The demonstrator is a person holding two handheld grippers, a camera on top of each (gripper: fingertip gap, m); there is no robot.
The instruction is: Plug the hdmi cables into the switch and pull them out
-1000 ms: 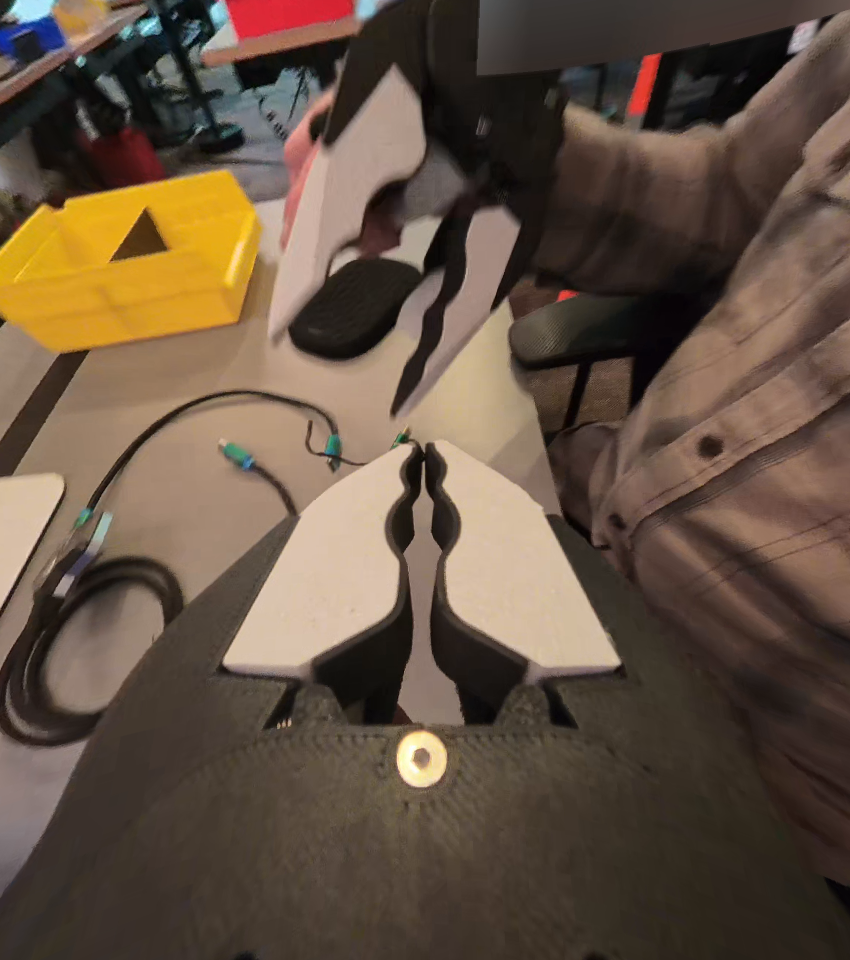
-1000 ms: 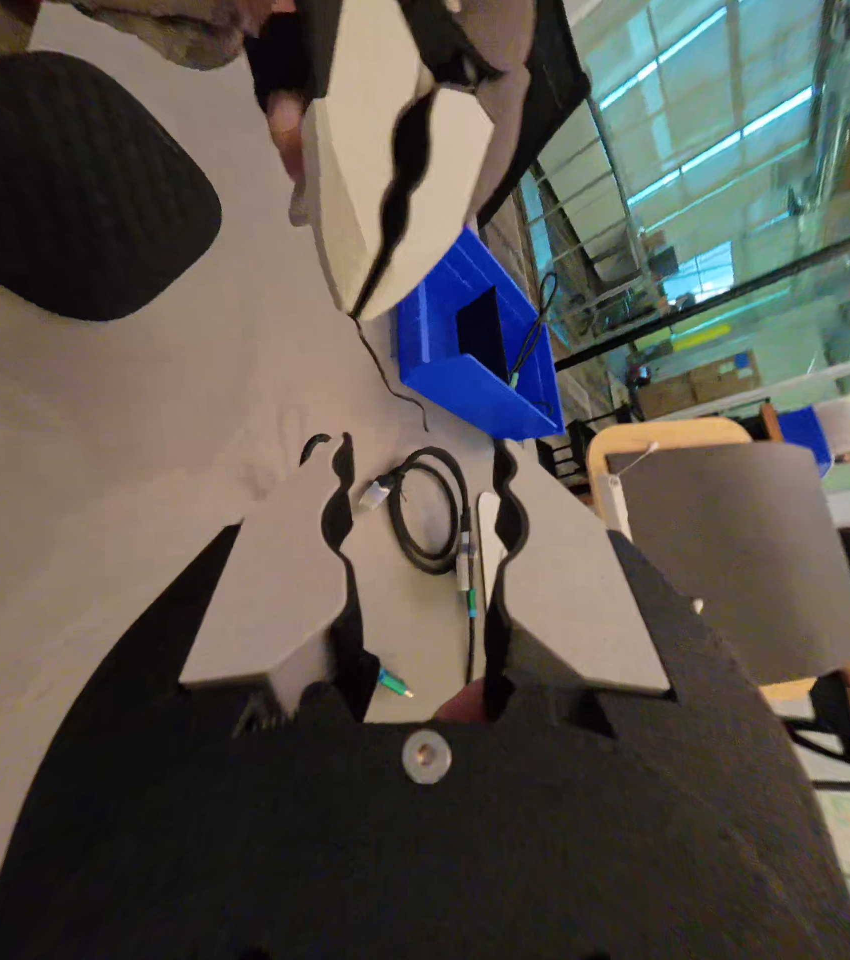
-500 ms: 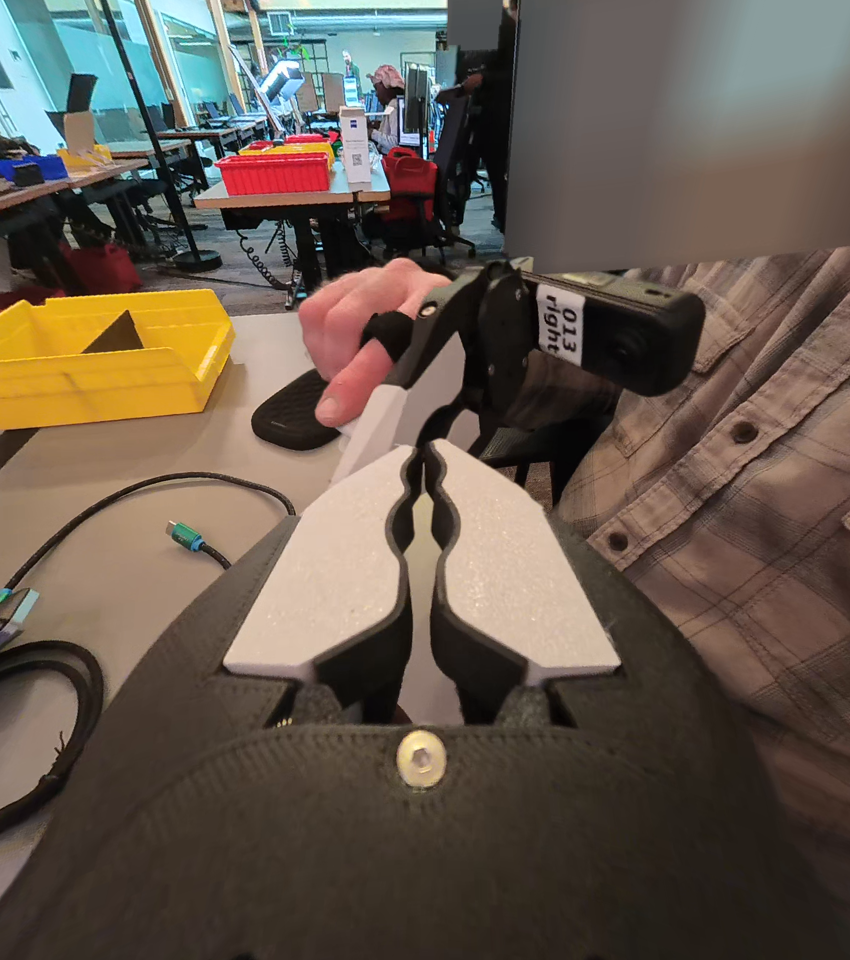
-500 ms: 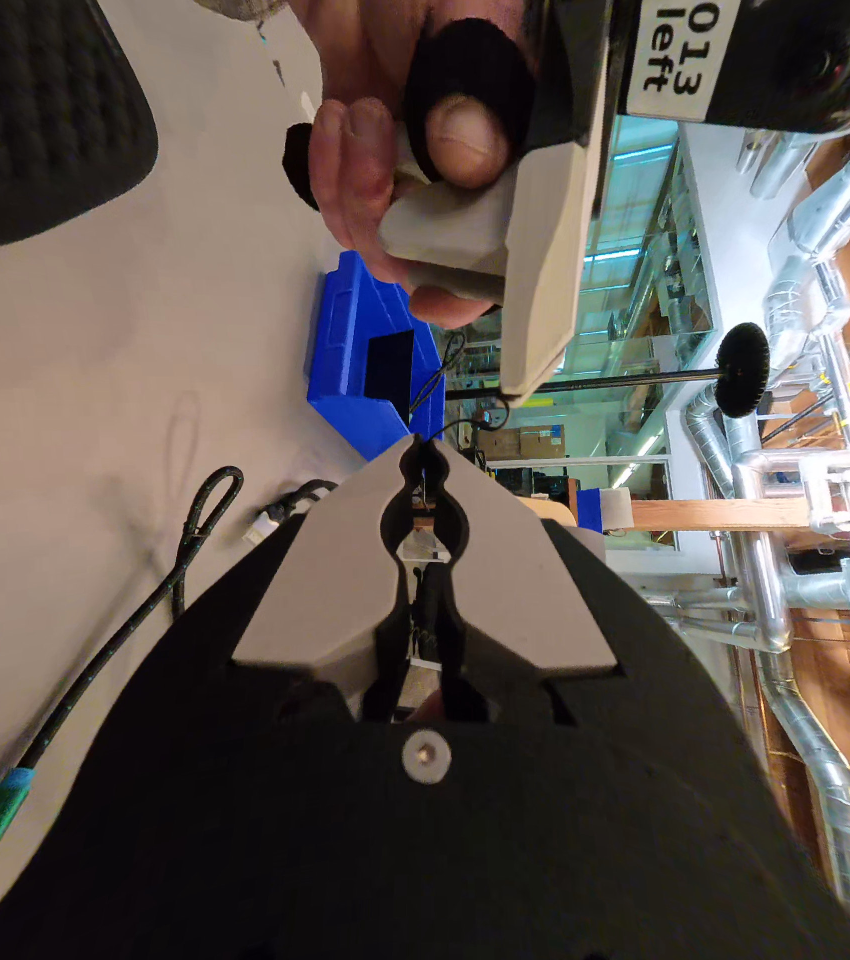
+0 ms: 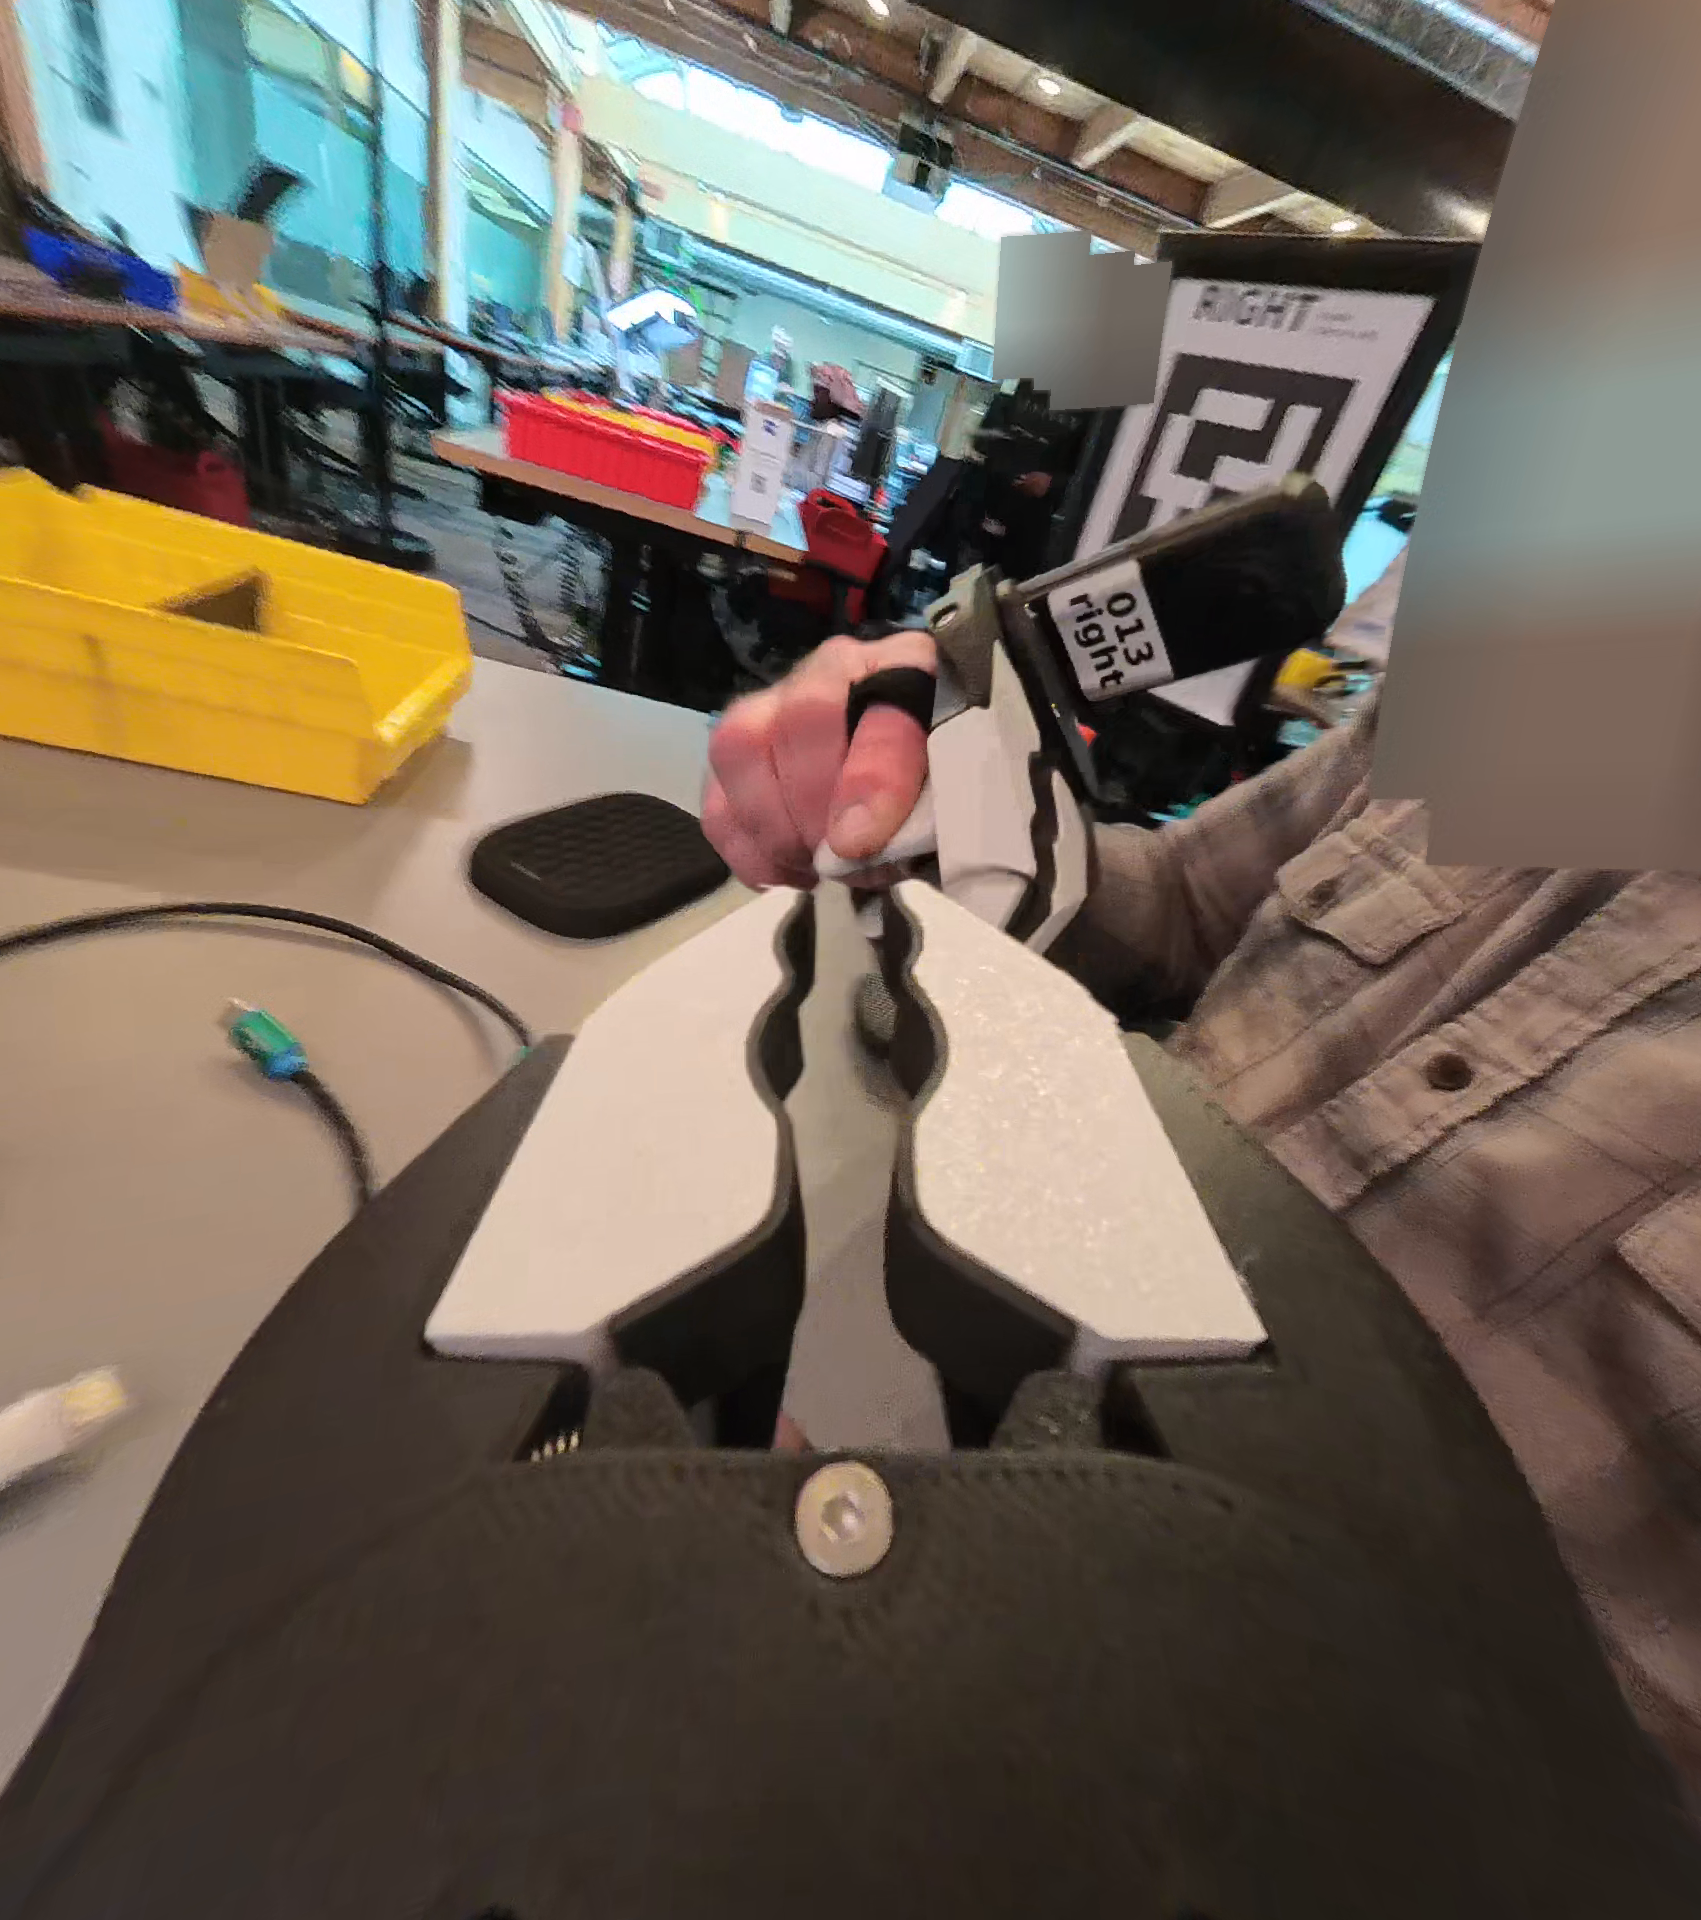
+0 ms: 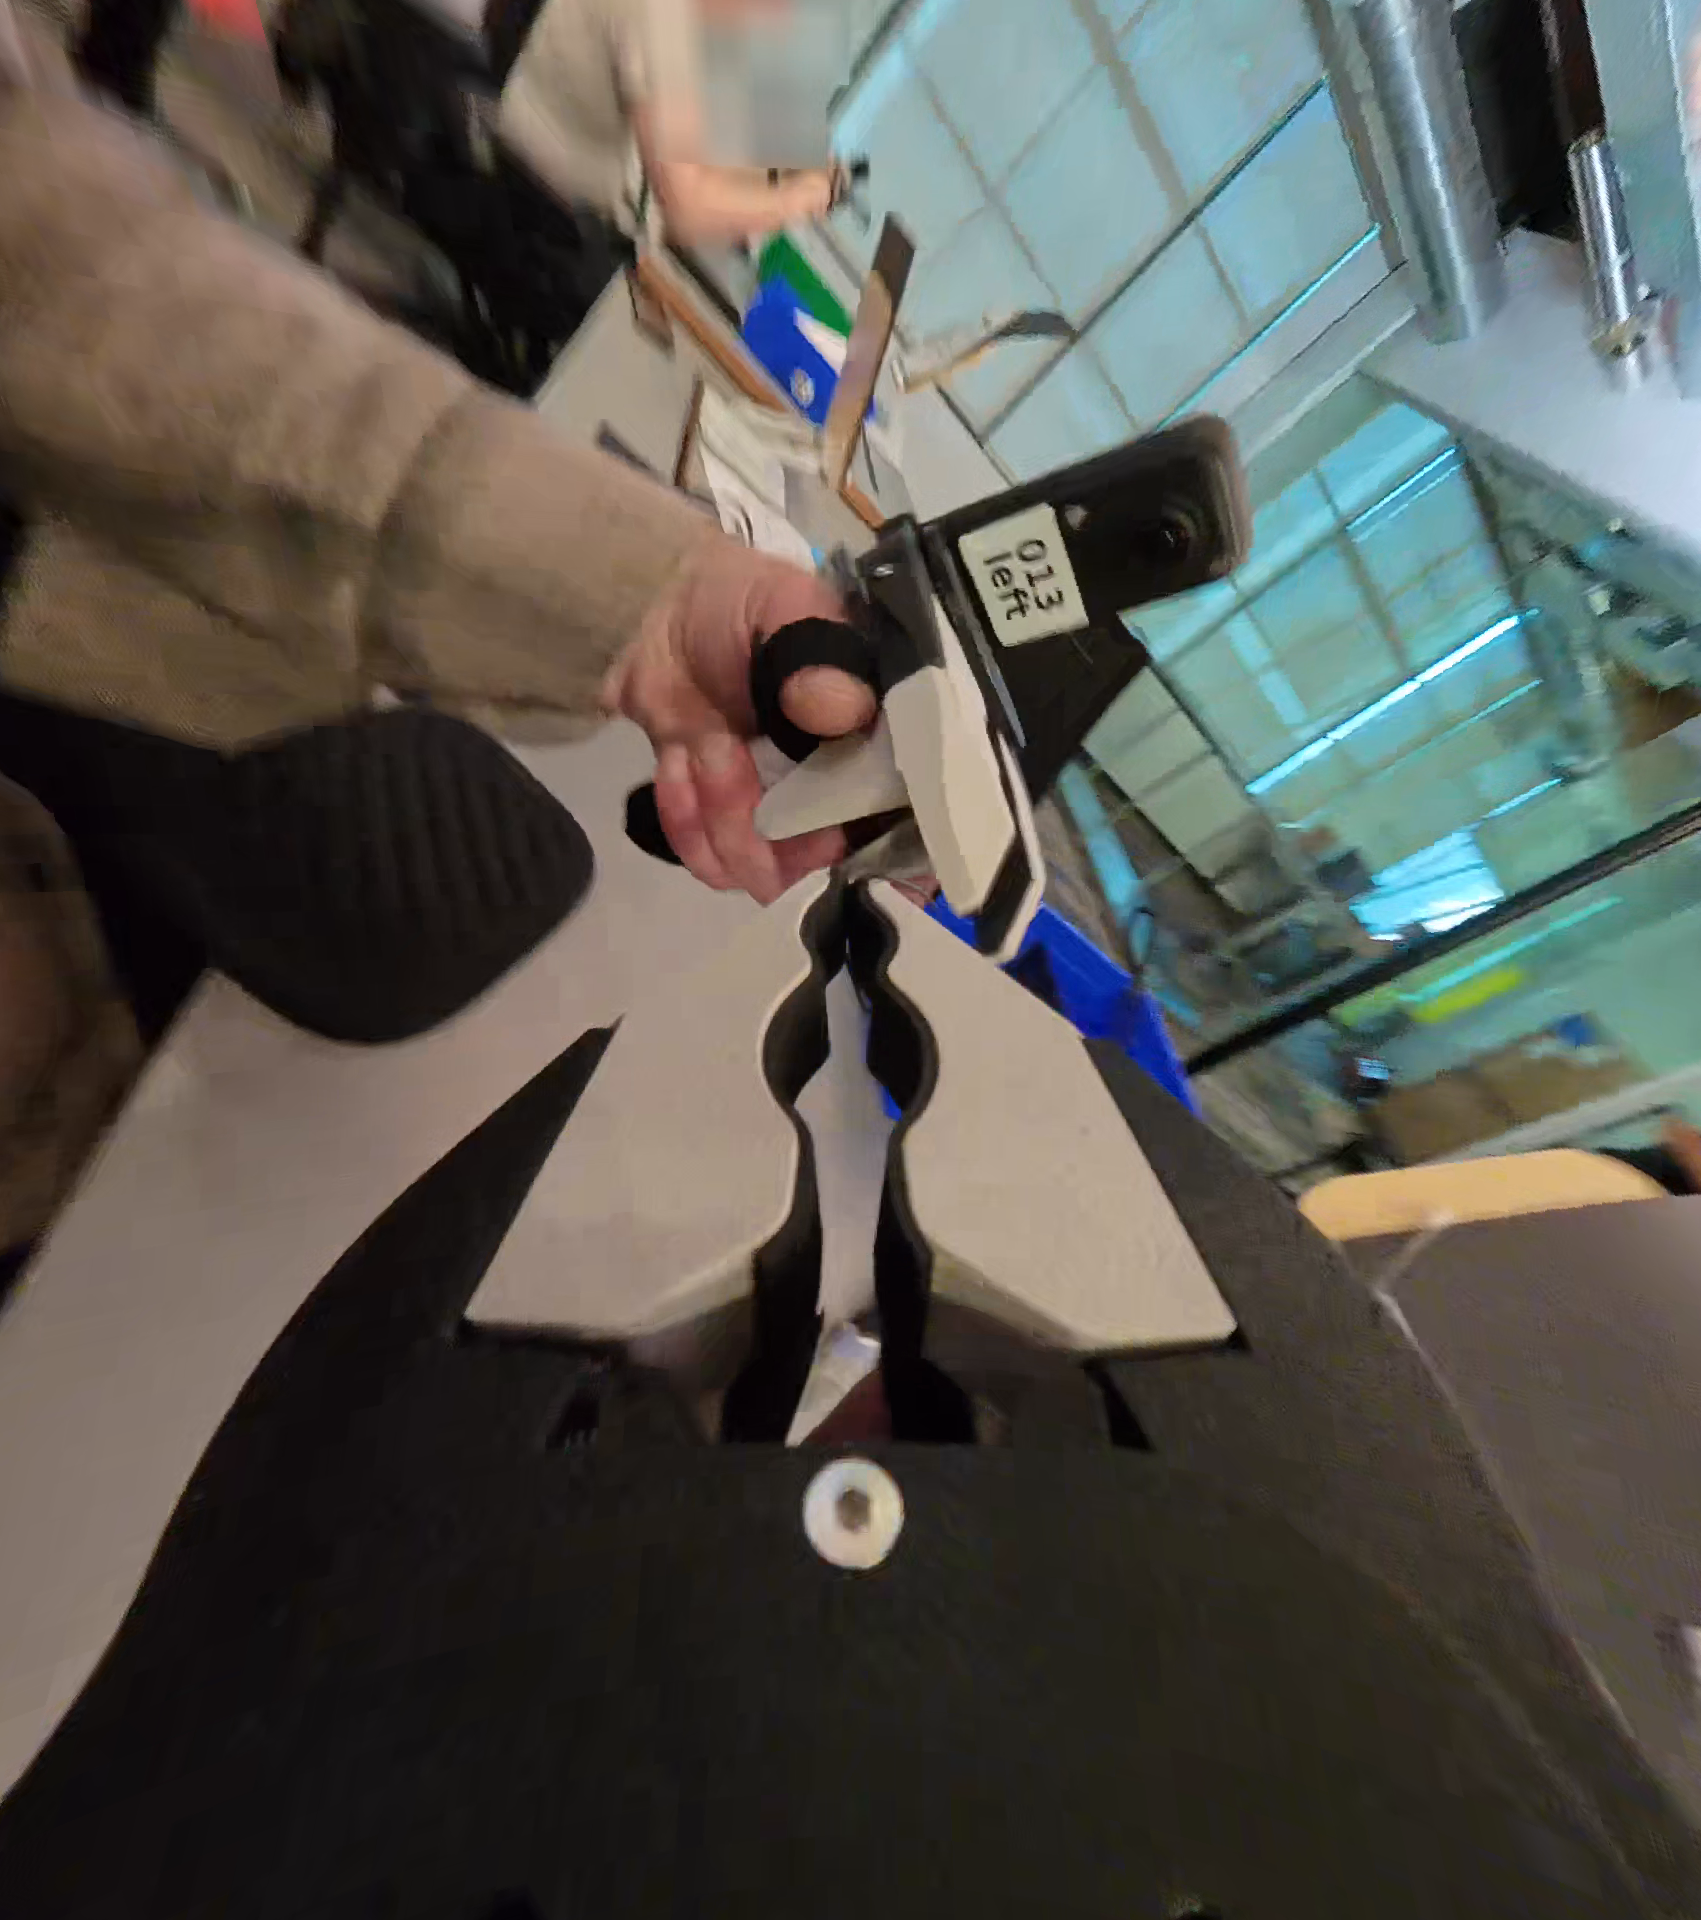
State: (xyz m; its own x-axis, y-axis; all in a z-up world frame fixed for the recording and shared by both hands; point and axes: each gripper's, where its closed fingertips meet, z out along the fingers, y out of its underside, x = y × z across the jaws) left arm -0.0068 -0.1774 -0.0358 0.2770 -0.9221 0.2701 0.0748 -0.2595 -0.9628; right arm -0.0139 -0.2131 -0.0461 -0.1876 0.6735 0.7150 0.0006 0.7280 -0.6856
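An HDMI cable (image 5: 202,920) lies on the grey table (image 5: 98,1195), its green and blue plug (image 5: 264,1044) free. A blurred white plug (image 5: 25,1434) lies at the left edge. No switch is in view. My left gripper (image 5: 848,899) is held above the table, empty, its jaws a narrow gap apart. It also shows in the right wrist view (image 6: 997,925). My right gripper (image 6: 846,896) is shut and empty. In the left wrist view it (image 5: 1028,925) hangs in a hand just beyond my left fingertips. The two grippers face each other, close together.
A yellow bin (image 5: 150,644) stands at the back left. A black textured pad (image 5: 597,862) lies near the table's far edge. A blue bin (image 6: 1085,987) sits behind the left gripper. The person's plaid shirt (image 5: 1500,1247) fills the right side. A chair back (image 6: 1604,1403) is at the right.
Both grippers rose and turned towards each other. The right gripper went from open to shut. The left jaws have parted slightly.
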